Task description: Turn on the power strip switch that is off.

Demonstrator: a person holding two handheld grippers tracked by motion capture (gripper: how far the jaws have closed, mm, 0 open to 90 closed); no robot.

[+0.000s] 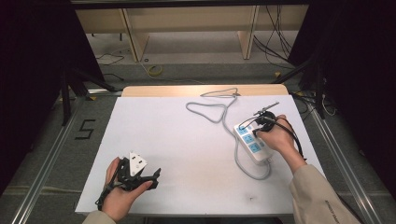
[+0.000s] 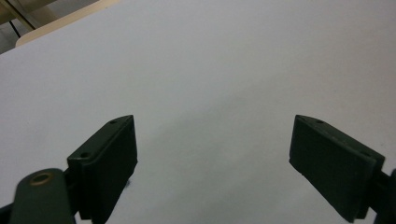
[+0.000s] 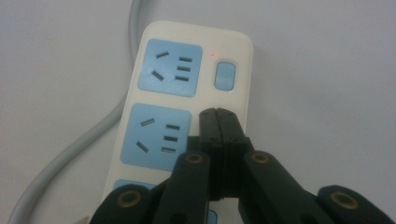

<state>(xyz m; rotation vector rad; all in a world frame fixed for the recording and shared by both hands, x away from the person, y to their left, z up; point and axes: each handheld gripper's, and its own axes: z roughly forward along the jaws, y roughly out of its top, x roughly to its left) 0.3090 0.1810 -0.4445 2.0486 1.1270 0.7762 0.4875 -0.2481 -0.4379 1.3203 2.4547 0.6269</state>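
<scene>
The right gripper (image 3: 218, 114), jaws closed on nothing, hovers over the white blue-socketed power strip (image 3: 182, 98), red dot beside its switch (image 3: 224, 75); the left gripper (image 2: 215, 154) gapes over the white table (image 2: 210, 70).

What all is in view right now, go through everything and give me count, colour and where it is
Power strip: one, white with blue sockets and a blue switch, right side of the table under the right hand.
Cord: one, grey, running from the strip's near end, looping up toward the table's far edge.
Table: one, white top with a wood strip at the far edge.
Shelving: one unit, light wood, on the floor beyond the table.
Cables: several, dark, on the floor at the back right.
Floor mark: one, black, left of the table.
Left gripper: black, near left of the table, jaws wide apart over bare table.
Right gripper: black, jaws closed together, tips over the strip near the switch.
Hands: two, one on each gripper; beige sleeve on the right arm.
</scene>
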